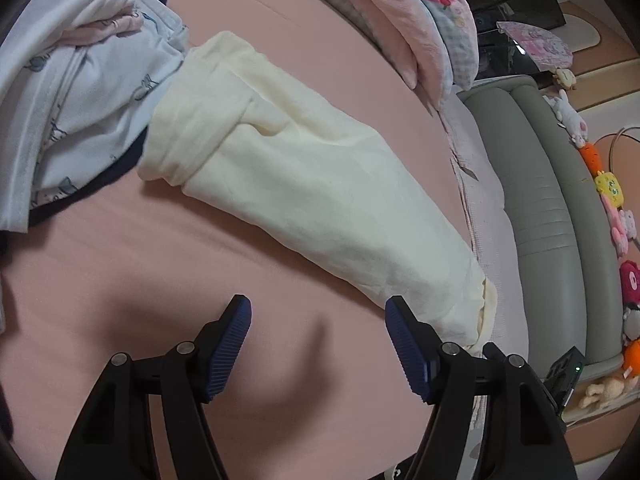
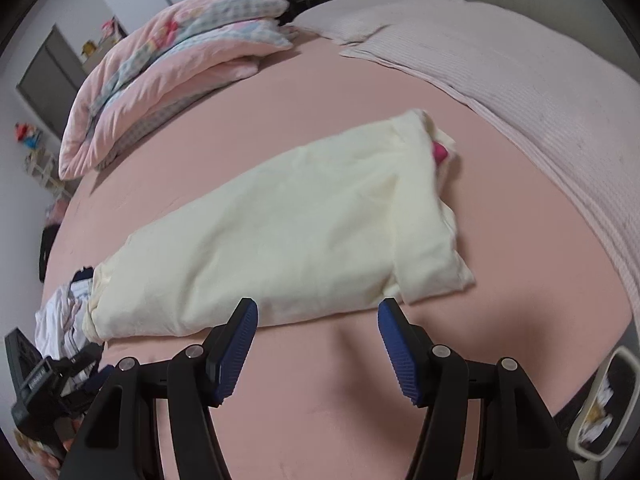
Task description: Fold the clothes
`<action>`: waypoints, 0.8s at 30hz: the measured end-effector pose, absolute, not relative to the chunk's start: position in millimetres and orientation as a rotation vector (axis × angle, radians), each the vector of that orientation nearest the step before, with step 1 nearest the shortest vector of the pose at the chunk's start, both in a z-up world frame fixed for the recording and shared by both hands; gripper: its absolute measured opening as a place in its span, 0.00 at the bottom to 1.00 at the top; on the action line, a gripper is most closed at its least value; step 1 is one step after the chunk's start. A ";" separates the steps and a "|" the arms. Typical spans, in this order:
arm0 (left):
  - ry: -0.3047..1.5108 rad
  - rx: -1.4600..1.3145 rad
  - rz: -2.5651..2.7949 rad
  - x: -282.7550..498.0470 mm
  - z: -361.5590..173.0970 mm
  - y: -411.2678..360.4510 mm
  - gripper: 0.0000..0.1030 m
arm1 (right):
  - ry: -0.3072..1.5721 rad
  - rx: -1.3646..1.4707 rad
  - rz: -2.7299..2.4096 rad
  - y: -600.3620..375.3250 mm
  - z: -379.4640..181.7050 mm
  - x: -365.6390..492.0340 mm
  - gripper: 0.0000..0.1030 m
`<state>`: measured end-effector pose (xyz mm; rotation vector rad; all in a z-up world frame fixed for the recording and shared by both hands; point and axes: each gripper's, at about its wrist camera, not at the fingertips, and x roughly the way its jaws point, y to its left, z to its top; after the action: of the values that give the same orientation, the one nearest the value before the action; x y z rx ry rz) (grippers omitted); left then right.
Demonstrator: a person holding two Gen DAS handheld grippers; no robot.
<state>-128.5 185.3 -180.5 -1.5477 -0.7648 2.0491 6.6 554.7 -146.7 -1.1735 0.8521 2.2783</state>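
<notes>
Lying flat on the pink bed, the cream garment is folded into a long, softly creased band, with a bit of pink showing at one end. Both the left tool and right tool gape wide, empty, just beside its edge.

Your cream-coloured soft cotton garment lies folded lengthwise into a long narrow band, flat on the pink sheet, running diagonally from upper left to lower right across the left wrist frame's centre.
</notes>
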 end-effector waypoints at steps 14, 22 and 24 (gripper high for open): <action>-1.212 -1.442 1.926 -127.1 -212.0 175.2 0.70 | 1.745 -0.707 2.055 582.3 -210.5 72.5 0.71; -1.294 -1.390 1.946 -130.0 -220.6 172.5 0.73 | 1.710 -0.691 2.051 581.6 -224.2 71.5 0.72; -1.291 -1.388 1.948 -132.6 -220.5 175.2 0.74 | 1.770 -0.650 2.031 586.2 -228.5 72.8 0.74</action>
<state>-132.6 175.2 -220.5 -1.3884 -1.2913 1.9482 72.8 586.2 -228.5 -0.6505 1.7698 2.0314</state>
